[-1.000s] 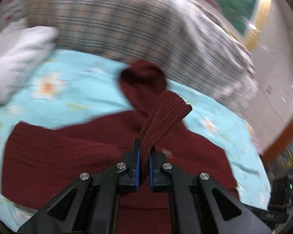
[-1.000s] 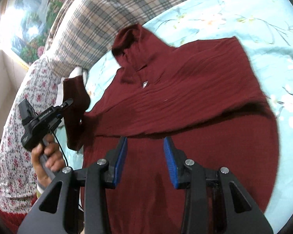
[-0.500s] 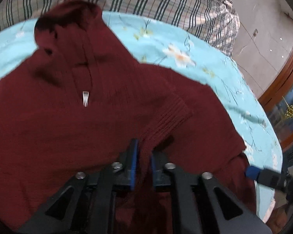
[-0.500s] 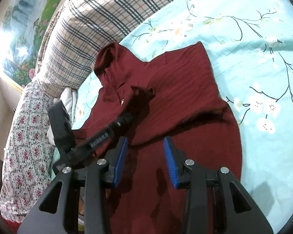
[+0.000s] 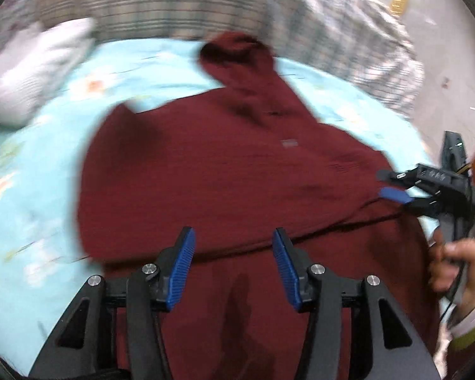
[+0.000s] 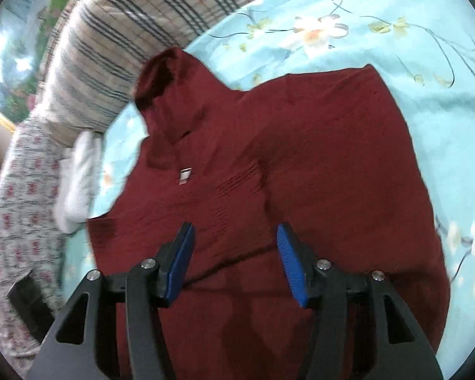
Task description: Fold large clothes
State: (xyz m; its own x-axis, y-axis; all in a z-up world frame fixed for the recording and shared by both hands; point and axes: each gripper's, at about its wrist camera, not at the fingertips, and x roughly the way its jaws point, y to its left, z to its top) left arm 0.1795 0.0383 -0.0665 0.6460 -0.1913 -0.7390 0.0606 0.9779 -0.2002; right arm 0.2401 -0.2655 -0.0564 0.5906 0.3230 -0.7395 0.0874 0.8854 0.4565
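on the bed (image 6: 380, 6), over its light blue flowered sheet, a dark red knitted sweater (image 6: 300, 158) is spread flat, its high collar toward the plaid pillow (image 6: 126, 31) at the head edge and both sleeves folded in across the body. above the sweater's lower part the left gripper (image 5: 232, 266) is held with its blue fingers (image 5: 182, 269) spreading apart, nothing between them. the right gripper (image 6: 234, 262) is likewise opening and empty, and is seen in the left wrist view beside the sweater's edge. a white folded cloth (image 6: 79, 177) lies near the pillow.
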